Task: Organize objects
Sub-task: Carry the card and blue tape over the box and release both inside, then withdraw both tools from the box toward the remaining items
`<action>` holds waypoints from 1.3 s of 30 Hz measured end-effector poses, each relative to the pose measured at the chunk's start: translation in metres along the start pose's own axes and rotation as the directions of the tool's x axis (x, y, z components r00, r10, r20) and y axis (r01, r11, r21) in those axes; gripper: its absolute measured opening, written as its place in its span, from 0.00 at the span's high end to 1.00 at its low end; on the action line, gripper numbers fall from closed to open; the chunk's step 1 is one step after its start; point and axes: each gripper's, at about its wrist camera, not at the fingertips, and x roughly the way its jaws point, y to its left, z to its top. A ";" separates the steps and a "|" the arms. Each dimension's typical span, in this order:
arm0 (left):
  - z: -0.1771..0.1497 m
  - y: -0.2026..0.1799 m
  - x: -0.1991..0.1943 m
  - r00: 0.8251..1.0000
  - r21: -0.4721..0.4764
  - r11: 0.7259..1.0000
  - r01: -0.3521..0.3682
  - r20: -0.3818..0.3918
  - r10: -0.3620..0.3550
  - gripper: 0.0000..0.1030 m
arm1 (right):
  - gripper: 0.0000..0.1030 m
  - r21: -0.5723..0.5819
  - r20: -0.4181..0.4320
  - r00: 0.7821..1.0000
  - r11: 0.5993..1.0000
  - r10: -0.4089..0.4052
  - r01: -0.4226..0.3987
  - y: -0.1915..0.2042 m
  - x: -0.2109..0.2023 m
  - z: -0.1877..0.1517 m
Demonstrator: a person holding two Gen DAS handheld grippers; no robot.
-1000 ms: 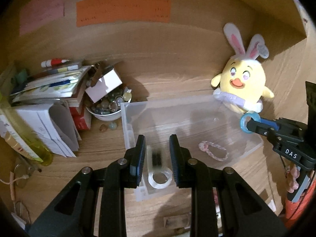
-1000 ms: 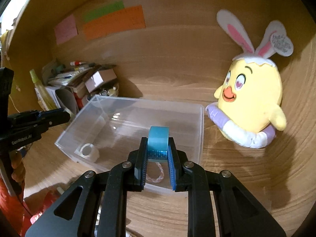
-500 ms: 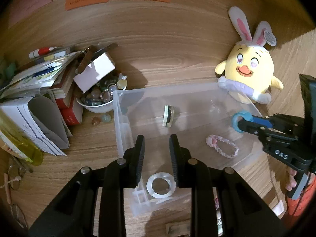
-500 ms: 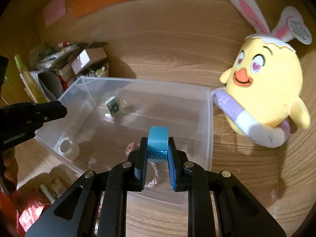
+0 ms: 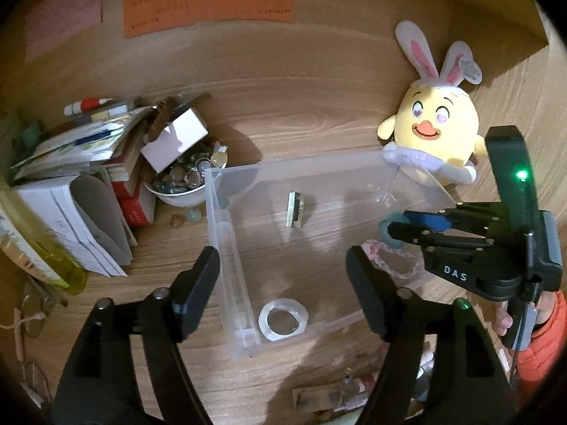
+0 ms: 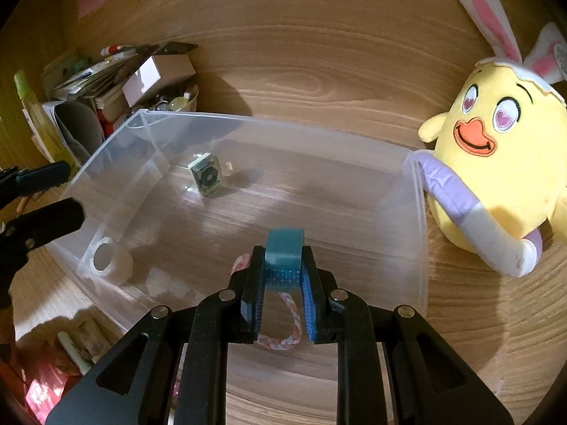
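A clear plastic bin [image 5: 226,233] [image 6: 420,219] stands on the wooden desk. Inside lie a white tape roll [image 5: 282,320] [image 6: 108,264], a small green-edged square item [image 5: 295,209] [image 6: 207,176] and a pink braided loop [image 5: 393,260] [image 6: 283,340]. My left gripper [image 5: 283,283] is open and empty above the bin's near left wall. My right gripper [image 6: 283,279] [image 5: 393,232] is shut on a blue tape roll [image 6: 285,255], held over the bin's right side above the braided loop.
A yellow bunny-eared plush [image 5: 434,138] [image 6: 496,163] leans at the bin's far right corner. A white bowl of stones [image 5: 179,180], a small white box [image 5: 173,140] and stacked books and papers [image 5: 71,177] crowd the left. Small clutter [image 5: 329,395] lies near the front edge.
My left gripper opened wide and dropped the green-edged item, which now stands in the bin. My right gripper moved forward over the bin with the blue roll.
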 end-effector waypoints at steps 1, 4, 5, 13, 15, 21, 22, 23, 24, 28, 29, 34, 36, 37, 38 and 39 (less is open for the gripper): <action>0.000 0.000 -0.003 1.000 0.002 1.000 -0.005 0.007 0.005 0.25 | 0.74 0.002 0.001 1.000 1.000 -0.002 0.002 0.000 -0.001 0.000; -0.002 -0.001 -0.012 1.000 0.004 1.000 -0.013 0.021 0.013 0.22 | 0.60 0.001 0.008 1.000 1.000 0.006 -0.006 0.003 -0.006 -0.001; -0.003 0.000 -0.015 1.000 0.001 1.000 -0.015 0.026 0.014 0.20 | 0.56 -0.004 0.021 1.000 1.000 -0.005 0.005 0.005 -0.010 -0.001; -0.014 0.000 -0.045 0.996 -0.015 0.999 -0.048 0.073 0.049 0.05 | 0.35 -0.027 0.113 0.993 0.999 -0.026 0.029 0.012 -0.057 -0.009; -0.019 0.000 -0.051 0.995 -0.014 0.998 -0.061 0.074 0.061 0.04 | 0.26 -0.030 0.138 0.990 0.999 -0.022 0.027 0.014 -0.072 -0.016; -0.041 -0.002 -0.067 0.997 -0.013 0.998 -0.062 0.052 0.063 0.03 | 0.22 -0.067 0.197 0.980 0.997 -0.011 0.025 0.028 -0.112 -0.047; -0.045 -0.003 -0.068 0.997 -0.013 0.998 -0.063 0.047 0.063 0.03 | 0.22 -0.071 0.200 0.980 0.997 -0.004 0.018 0.030 -0.115 -0.052; -0.049 -0.004 -0.070 0.997 -0.013 0.998 -0.063 0.042 0.064 0.03 | 0.21 -0.073 0.202 0.979 0.997 0.000 0.015 0.032 -0.118 -0.056; -0.053 -0.005 -0.071 0.997 -0.014 0.998 -0.062 0.037 0.063 0.03 | 0.21 -0.077 0.204 0.979 0.997 0.005 0.011 0.034 -0.123 -0.062; -0.074 -0.009 -0.076 0.998 -0.014 0.998 -0.063 0.013 0.063 0.03 | 0.21 -0.088 0.203 0.979 0.996 0.012 0.006 0.040 -0.132 -0.084; -0.079 -0.010 -0.077 0.998 -0.014 0.998 -0.063 0.006 0.063 0.03 | 0.21 -0.085 0.201 0.979 0.996 0.013 0.004 0.041 -0.134 -0.090; -0.106 -0.013 -0.077 0.997 -0.021 0.998 -0.062 -0.037 0.061 0.03 | 0.21 -0.066 0.197 0.979 0.997 0.050 -0.037 0.049 -0.142 -0.115; -0.115 -0.014 -0.077 0.997 -0.026 0.998 -0.053 -0.055 0.051 0.03 | 0.21 -0.070 0.192 0.979 0.996 0.074 -0.062 0.056 -0.144 -0.126; -0.119 -0.015 -0.076 0.997 -0.029 0.998 -0.051 -0.066 0.049 0.03 | 0.21 -0.072 0.190 0.979 0.995 0.079 -0.067 0.060 -0.144 -0.130; -0.123 -0.015 -0.075 0.996 -0.031 0.998 -0.052 -0.073 0.049 0.03 | 0.21 -0.075 0.190 0.978 0.995 0.084 -0.071 0.064 -0.144 -0.134; -0.127 -0.015 -0.073 0.995 -0.034 0.998 -0.052 -0.082 0.049 0.03 | 0.21 -0.077 0.188 0.978 0.994 0.092 -0.079 0.068 -0.144 -0.139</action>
